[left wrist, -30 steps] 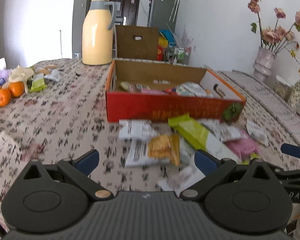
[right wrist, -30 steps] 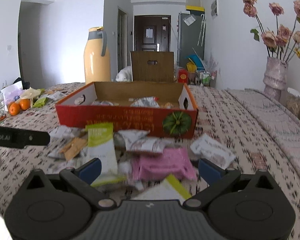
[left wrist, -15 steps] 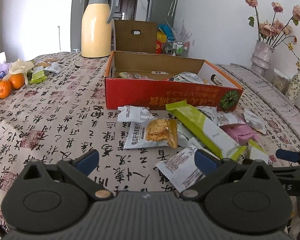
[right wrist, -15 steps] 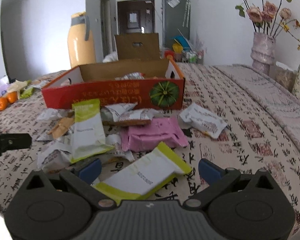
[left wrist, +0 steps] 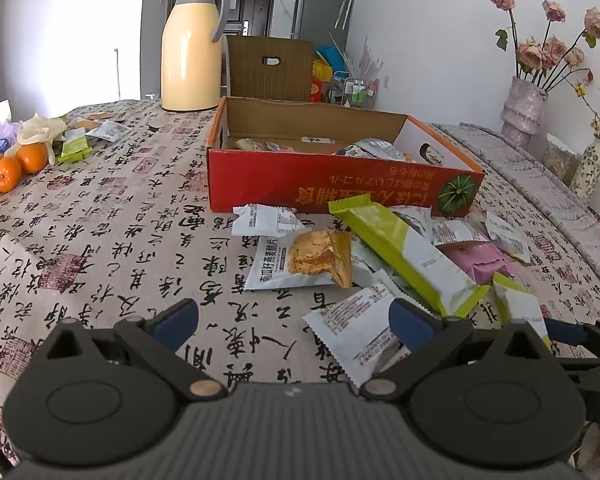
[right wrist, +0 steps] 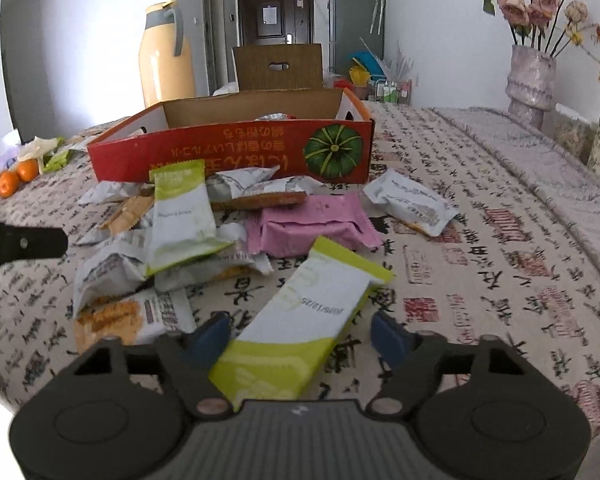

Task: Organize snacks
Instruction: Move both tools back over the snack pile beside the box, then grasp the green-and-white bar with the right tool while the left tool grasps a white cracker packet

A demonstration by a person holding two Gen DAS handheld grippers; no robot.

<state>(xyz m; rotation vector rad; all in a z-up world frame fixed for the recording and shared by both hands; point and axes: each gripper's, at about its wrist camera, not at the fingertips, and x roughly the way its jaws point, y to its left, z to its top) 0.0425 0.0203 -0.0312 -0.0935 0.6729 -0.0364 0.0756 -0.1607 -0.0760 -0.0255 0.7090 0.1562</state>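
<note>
Risk noted: the green-and-white packet [right wrist: 300, 320] lies flat on the surface [right wrist: 480, 208], its near end between the spread fingers of the right tool [right wrist: 300, 332]. Its film is likely slick and thin; a closing pinch could skate over the top or push it forward rather than lift it. Its far corner sits just beside the pink packet [right wrist: 316, 224], which a sideways drag could disturb.

The left tool [left wrist: 292, 320] is likewise spread and holds nothing. A white packet [left wrist: 352, 328] lies just ahead of its right finger; a careless advance could shove it into the heap.

The red box [right wrist: 228, 148], judged the destination, stands beyond the pile of loose packets and already holds some. Its near wall is raised, so a carried packet could catch on the rim.
</note>
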